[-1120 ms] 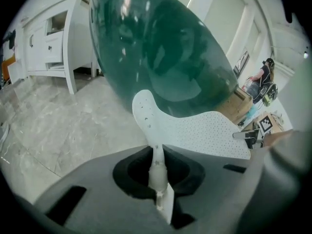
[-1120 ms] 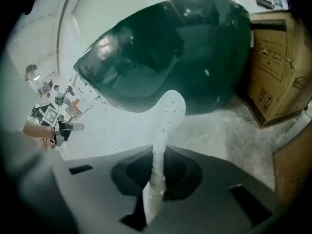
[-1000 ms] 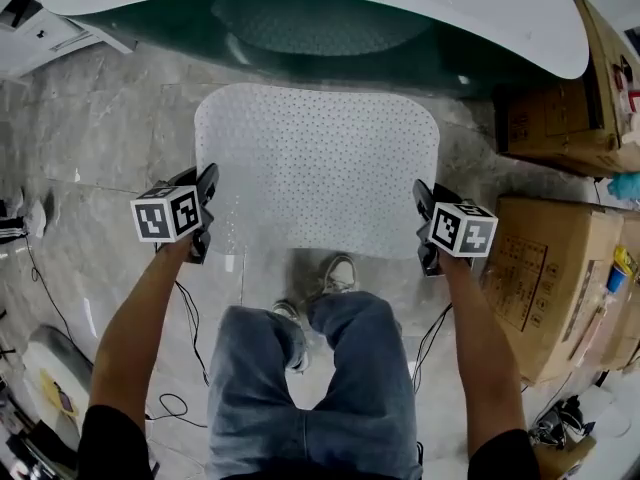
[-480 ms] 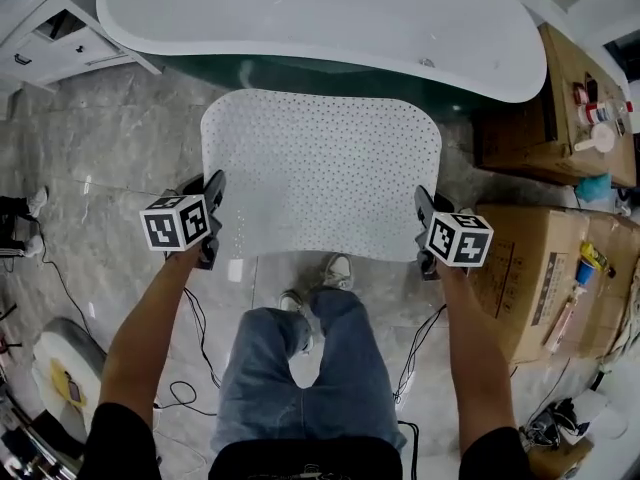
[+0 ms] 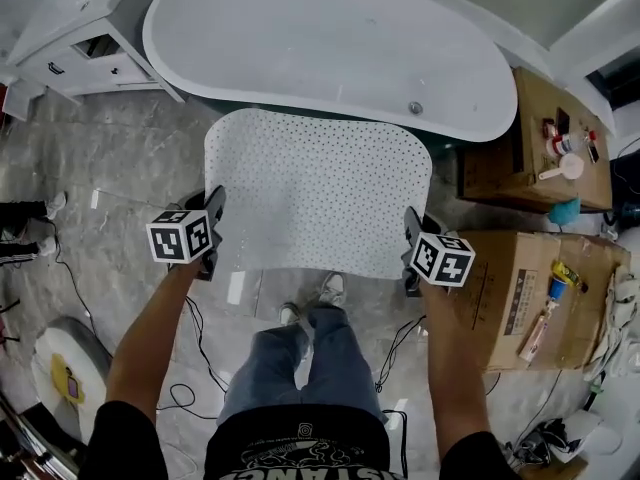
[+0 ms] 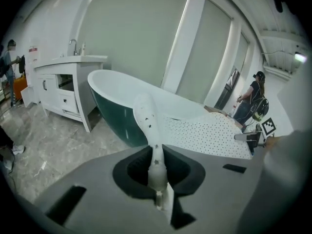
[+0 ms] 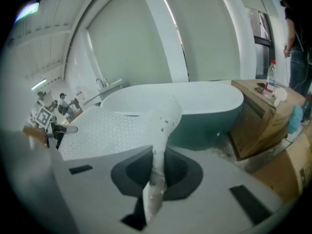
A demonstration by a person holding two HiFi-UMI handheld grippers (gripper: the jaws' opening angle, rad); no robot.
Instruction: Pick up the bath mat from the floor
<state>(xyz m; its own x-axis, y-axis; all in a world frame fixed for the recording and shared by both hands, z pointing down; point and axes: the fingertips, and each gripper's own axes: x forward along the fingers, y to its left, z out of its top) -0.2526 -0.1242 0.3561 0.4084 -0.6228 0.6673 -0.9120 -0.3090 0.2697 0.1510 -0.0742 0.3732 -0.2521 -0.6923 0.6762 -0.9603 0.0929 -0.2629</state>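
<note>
Mat: the bath mat (image 5: 320, 193) is stretched between the two grippers in front of the person, its far edge toward the bathtub (image 5: 330, 53)
Left jaws: the left gripper (image 5: 212, 213) is clamped on the mat's left edge by the near corner; its own view shows the white perforated sheet pinched between the pads
Right jaws: the right gripper (image 5: 409, 230) is closed the same way on the right edge, with the sheet squeezed between its pads
Done: both grasps hold, and the mat looks raised off the floor (image 5: 110, 168), lying about level with the tub's rim in the gripper views
Left: probably little; I'd judge only that the far edge must hang clear, which the head view does not settle
Edges: the far edge lies close to the tub's side, and the near edge sags slightly above the person's shoes (image 5: 330, 288)
Room: cardboard boxes (image 5: 530, 298) crowd the right, just beside the right gripper; a cabinet (image 5: 80, 38) stands well off to the far left; cables (image 5: 190, 388) trail by the feet; the freest way looks upward and back toward the body
</note>
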